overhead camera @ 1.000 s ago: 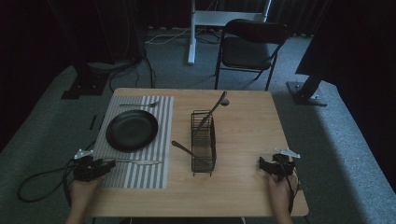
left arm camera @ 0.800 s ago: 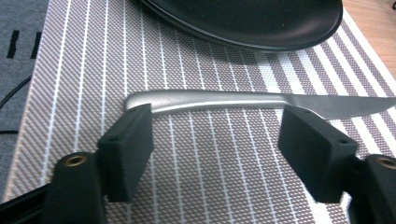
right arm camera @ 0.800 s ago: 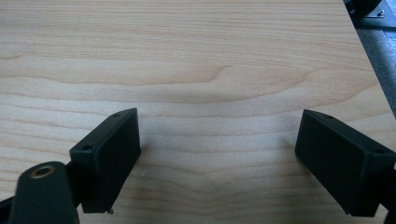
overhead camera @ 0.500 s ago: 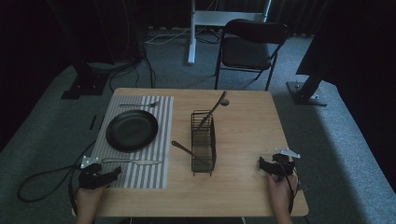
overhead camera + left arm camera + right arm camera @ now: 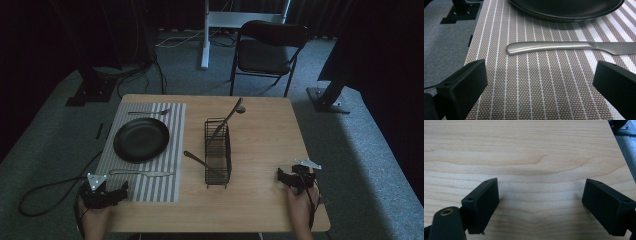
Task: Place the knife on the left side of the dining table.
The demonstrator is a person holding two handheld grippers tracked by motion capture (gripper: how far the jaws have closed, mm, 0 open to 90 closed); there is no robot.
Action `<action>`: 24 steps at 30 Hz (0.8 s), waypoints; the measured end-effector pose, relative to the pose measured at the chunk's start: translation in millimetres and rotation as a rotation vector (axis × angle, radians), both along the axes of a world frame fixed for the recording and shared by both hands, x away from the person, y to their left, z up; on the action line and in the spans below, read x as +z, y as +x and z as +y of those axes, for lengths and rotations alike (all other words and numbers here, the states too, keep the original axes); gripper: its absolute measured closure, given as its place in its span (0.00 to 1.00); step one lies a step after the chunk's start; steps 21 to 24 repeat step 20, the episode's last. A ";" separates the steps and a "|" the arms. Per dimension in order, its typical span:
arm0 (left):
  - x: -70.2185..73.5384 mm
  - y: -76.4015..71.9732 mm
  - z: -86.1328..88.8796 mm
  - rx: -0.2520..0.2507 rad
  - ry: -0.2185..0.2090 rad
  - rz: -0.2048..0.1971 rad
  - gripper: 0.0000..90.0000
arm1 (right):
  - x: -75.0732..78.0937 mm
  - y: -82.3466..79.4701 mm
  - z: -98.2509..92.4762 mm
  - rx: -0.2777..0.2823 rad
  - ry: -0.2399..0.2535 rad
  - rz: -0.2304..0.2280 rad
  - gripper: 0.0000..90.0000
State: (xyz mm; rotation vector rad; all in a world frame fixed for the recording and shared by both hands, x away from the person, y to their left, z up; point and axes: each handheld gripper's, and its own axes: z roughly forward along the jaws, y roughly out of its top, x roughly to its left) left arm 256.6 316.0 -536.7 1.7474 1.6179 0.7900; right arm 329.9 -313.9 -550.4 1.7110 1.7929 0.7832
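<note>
A silver knife (image 5: 142,173) (image 5: 564,47) lies across the striped placemat (image 5: 155,190) (image 5: 536,82), just in front of the black plate (image 5: 141,139) (image 5: 566,10). My left gripper (image 5: 122,190) (image 5: 540,75) sits low at the mat's near left corner, a short way back from the knife's handle. Its jaws have just been opening and stand wide with nothing between them. At the table's near right, my right gripper (image 5: 280,177) (image 5: 541,192) rests open over bare wood (image 5: 531,150).
A black wire basket (image 5: 218,150) stands mid-table with one utensil (image 5: 227,117) leaning out the far end and another (image 5: 197,160) poking out its left side. A fork (image 5: 148,112) lies on the mat beyond the plate. A chair (image 5: 267,47) stands behind the table.
My left gripper has drawn back toward the table's near edge, away from the knife's handle, and its jaws have spread. The knife lies where it was. The right gripper has stayed still.
</note>
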 end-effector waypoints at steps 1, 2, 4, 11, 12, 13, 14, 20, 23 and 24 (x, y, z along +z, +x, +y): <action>0.0 0.0 0.0 0.000 0.000 0.000 0.00 | 0.0 0.0 0.0 0.000 0.000 0.000 0.15; -0.7 -1.1 -0.4 0.022 0.024 -0.008 0.00 | 0.0 0.0 0.0 0.001 0.000 0.000 0.15; -1.9 -1.6 0.2 0.040 0.048 -0.008 0.00 | 0.0 0.0 0.0 0.000 0.000 0.000 0.15; -3.9 -2.5 3.8 0.139 0.102 -0.031 0.00 | 0.0 0.0 0.0 0.000 0.000 0.000 0.15; -3.4 -3.0 4.8 0.145 0.104 -0.033 0.00 | 0.0 0.0 0.0 0.000 0.000 0.000 0.15; -3.4 -3.0 4.8 0.145 0.104 -0.033 0.00 | 0.0 0.0 0.0 0.000 0.000 0.000 0.15; -3.6 -3.3 5.7 0.148 0.101 -0.037 0.00 | 0.0 0.0 0.0 0.001 0.000 0.000 0.15; -4.9 -3.0 6.4 0.154 0.095 -0.023 0.00 | 0.0 0.0 0.0 0.001 0.000 0.000 0.15; -4.9 -3.0 6.4 0.154 0.095 -0.023 0.00 | 0.0 0.0 0.0 0.001 0.000 0.000 0.15; -4.9 -3.0 6.4 0.154 0.095 -0.023 0.00 | 0.0 0.0 0.0 0.001 0.000 0.000 0.15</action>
